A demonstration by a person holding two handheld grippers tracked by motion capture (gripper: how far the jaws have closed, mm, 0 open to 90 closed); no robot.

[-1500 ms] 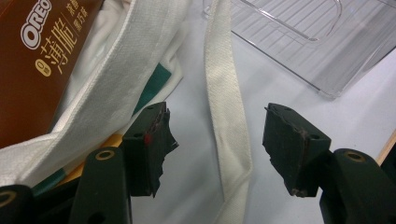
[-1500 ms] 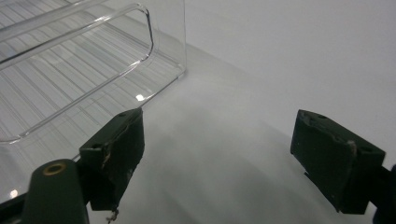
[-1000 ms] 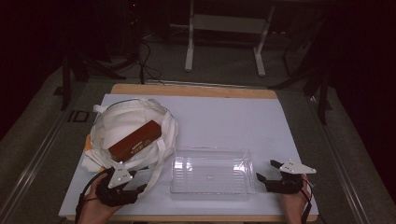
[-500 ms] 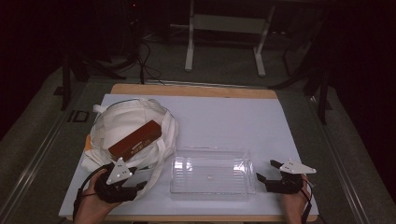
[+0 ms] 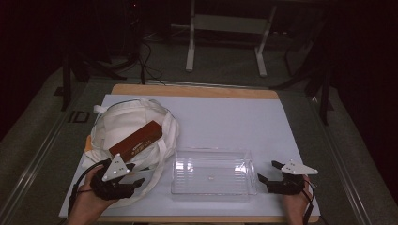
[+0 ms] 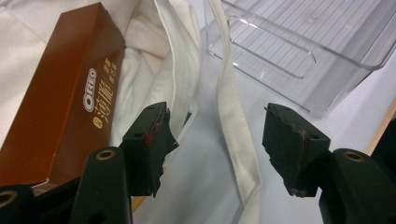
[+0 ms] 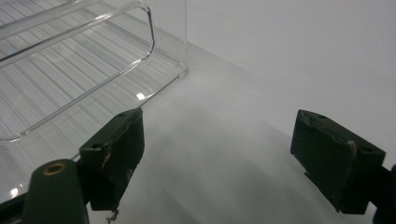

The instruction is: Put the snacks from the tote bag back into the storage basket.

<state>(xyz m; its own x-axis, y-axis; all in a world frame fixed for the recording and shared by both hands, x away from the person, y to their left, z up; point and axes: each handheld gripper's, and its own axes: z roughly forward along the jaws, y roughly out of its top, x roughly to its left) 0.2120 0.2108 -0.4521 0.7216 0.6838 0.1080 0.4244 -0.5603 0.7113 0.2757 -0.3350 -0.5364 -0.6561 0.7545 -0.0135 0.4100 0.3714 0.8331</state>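
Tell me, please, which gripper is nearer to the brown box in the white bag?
Left. The left gripper sits just below the brown box, at the white bag; the right gripper rests beyond the clear bin, at its far end.

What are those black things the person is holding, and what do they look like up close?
They are two hand-held grippers. The left gripper and right gripper each have a black body, two blocky black jaws with worn, chipped pads, brass-coloured screw holes and a pale grey three-cornered plate on top. A black cable loops from the left one. No sleeves show at the hands.
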